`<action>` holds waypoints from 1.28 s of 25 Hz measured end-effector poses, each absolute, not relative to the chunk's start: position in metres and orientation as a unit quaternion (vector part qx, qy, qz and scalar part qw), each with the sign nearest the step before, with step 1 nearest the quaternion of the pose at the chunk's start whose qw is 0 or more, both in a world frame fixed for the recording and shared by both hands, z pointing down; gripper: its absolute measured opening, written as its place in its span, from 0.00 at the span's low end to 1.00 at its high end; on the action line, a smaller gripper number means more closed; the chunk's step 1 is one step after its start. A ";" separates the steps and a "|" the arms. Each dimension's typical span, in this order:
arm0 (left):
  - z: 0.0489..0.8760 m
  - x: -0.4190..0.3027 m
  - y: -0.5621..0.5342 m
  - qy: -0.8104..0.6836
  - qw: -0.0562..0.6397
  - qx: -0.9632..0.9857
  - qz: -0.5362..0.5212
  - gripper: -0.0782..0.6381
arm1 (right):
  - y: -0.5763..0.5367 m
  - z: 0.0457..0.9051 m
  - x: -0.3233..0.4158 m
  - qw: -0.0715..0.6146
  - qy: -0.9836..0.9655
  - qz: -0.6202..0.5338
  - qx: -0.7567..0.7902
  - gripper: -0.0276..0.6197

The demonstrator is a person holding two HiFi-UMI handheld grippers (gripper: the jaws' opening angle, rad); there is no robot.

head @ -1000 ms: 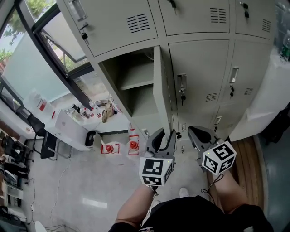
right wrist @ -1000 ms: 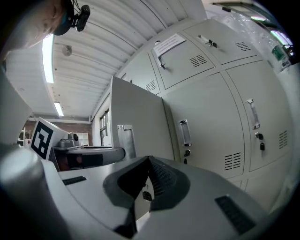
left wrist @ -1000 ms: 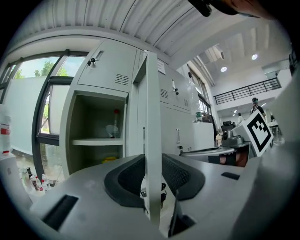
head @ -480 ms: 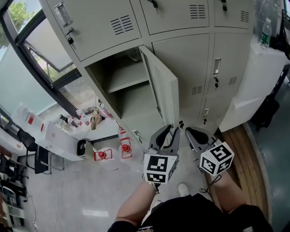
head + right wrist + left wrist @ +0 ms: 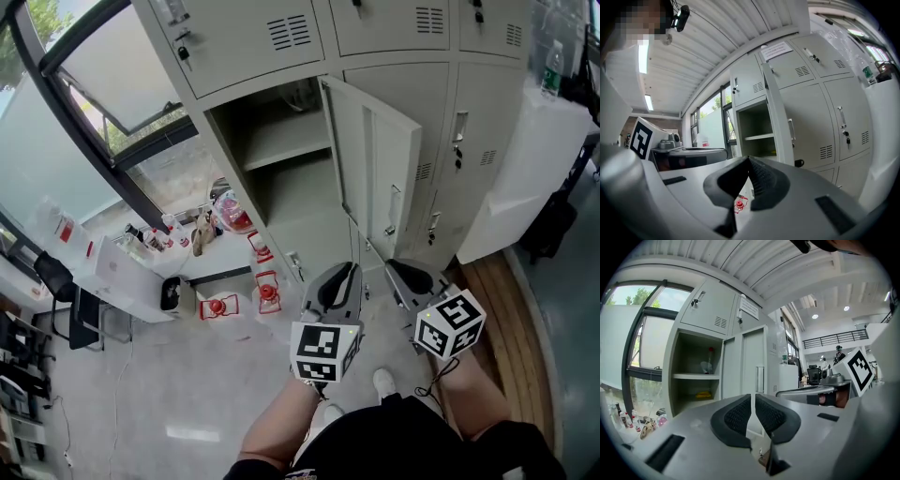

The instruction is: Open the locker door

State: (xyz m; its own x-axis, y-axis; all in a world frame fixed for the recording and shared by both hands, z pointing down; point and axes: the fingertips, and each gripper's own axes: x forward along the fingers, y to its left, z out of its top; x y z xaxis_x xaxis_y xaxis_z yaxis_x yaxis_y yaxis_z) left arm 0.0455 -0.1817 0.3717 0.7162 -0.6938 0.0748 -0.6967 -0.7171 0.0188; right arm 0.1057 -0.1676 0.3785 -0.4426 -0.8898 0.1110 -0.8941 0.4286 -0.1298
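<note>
The grey locker door [image 5: 380, 178] stands swung out to the right, showing its inner face and a two-shelf compartment [image 5: 281, 159]. My left gripper [image 5: 339, 281] hangs below the door's lower edge, apart from it. Its jaws are closing, with only a narrow slit left and nothing between the pads [image 5: 736, 416]. In the left gripper view [image 5: 753, 401] the open compartment [image 5: 693, 376] and door [image 5: 746, 362] lie ahead. My right gripper [image 5: 405, 281] sits beside the left one. It is shut on nothing in the right gripper view [image 5: 749, 161], facing the door's edge [image 5: 780, 126].
Closed lockers [image 5: 487, 122] flank the open one. A tall white cabinet [image 5: 525, 178] with a bottle [image 5: 553, 61] stands at the right. Red items [image 5: 267, 286] lie on the floor, and a white table [image 5: 131, 272] stands by the window [image 5: 94, 103]. A yellow item [image 5: 704, 394] rests on the locker's lower shelf.
The door has swung wider to the right. The left gripper's jaws, wider apart at the door's lower edge before, have drawn nearly together and now sit clear of it.
</note>
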 end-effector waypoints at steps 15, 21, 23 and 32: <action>0.391 -0.066 -0.138 -0.391 0.049 0.919 0.028 0.14 | -0.134 0.385 0.010 0.024 -0.852 0.076 0.518 0.13; 0.402 -0.091 -0.119 -0.383 0.056 0.922 0.030 0.14 | -0.114 0.390 -0.015 0.032 -0.849 0.070 0.523 0.13; 0.404 -0.097 -0.113 -0.381 0.055 0.923 0.030 0.14 | -0.107 0.392 -0.022 0.033 -0.847 0.068 0.526 0.13; 0.405 -0.120 -0.095 -0.376 0.053 0.925 0.017 0.14 | -0.083 0.393 -0.045 0.046 -0.844 0.055 0.531 0.13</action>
State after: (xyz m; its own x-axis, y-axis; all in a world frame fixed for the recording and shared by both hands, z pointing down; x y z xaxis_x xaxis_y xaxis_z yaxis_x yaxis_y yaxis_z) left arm -0.1197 -0.0950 0.4045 0.7169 -0.6936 0.0705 -0.6972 -0.7119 0.0848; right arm -0.0453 -0.0829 0.3931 -0.4311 -0.8921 0.1355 -0.9021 0.4294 -0.0433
